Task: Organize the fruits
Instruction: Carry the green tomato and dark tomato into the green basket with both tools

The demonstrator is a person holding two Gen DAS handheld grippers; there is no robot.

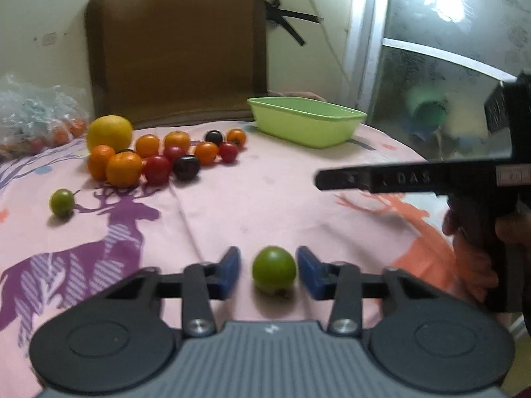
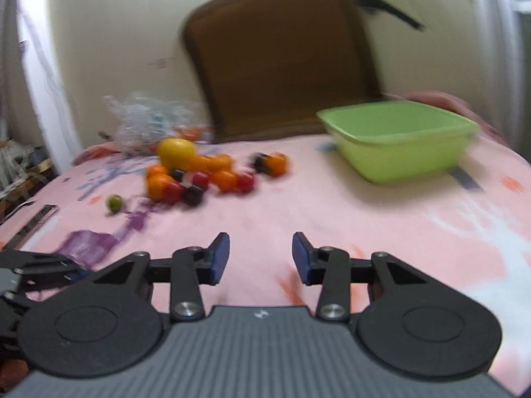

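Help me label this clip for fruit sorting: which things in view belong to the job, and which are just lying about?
Job:
green fruit between the open left gripper
second green fruit
fruit pile
lemon
green tub
right gripper, open, holding nothing

Lying about:
plastic bag
brown cushion
tablecloth

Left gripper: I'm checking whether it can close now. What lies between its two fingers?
A green fruit sits on the cloth between the open left gripper fingers, untouched, in the left wrist view.
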